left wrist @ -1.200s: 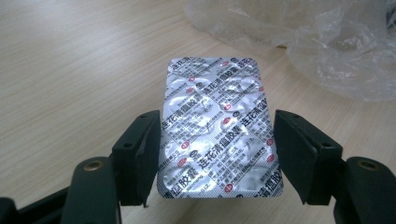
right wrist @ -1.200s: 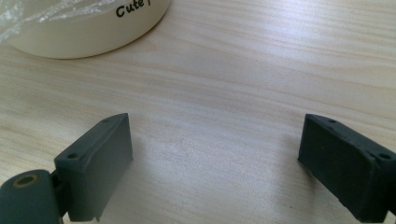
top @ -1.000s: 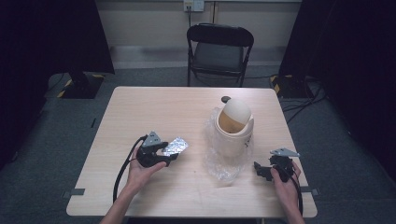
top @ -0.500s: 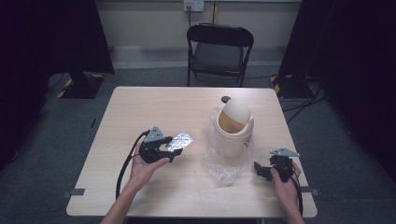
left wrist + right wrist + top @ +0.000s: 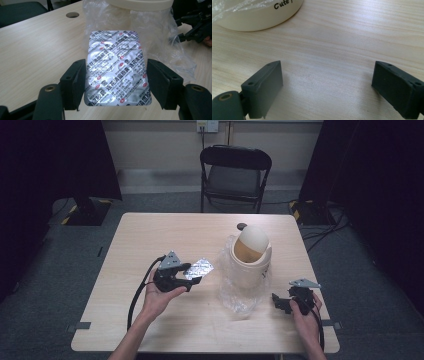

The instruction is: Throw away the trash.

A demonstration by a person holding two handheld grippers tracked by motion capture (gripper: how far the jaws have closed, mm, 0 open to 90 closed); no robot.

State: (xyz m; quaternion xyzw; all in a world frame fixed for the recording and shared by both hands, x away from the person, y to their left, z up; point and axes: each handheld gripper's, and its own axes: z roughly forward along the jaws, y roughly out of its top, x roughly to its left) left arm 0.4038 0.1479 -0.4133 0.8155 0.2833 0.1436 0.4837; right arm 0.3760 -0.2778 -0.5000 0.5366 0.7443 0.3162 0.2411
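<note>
Shifted since the earlier frames: the left gripper [image 5: 192,279] is carrying the foil blister pack [image 5: 198,268] rightward and closer to the cream bin [image 5: 251,260]; the right gripper [image 5: 278,302] is staying put near the table's right front corner.

High view: the wooden table [image 5: 150,235] is bearing the cream bin, which is sitting in crumpled clear plastic wrap [image 5: 239,295]. The blister pack is hanging above the tabletop, just left of the bin. A black folding chair [image 5: 235,175] is standing beyond the far edge.

Left gripper view: both jaws are pressing on the long edges of the blister pack [image 5: 116,67], pinching it flat side up, printed foil showing. The plastic wrap [image 5: 160,37] and bin rim [image 5: 140,3] are lying just beyond it.

Right gripper view: the jaws are standing spread wide over bare wood with nothing between them. The bin's base [image 5: 259,15], lettered "Cute", is sitting at upper left.
</note>
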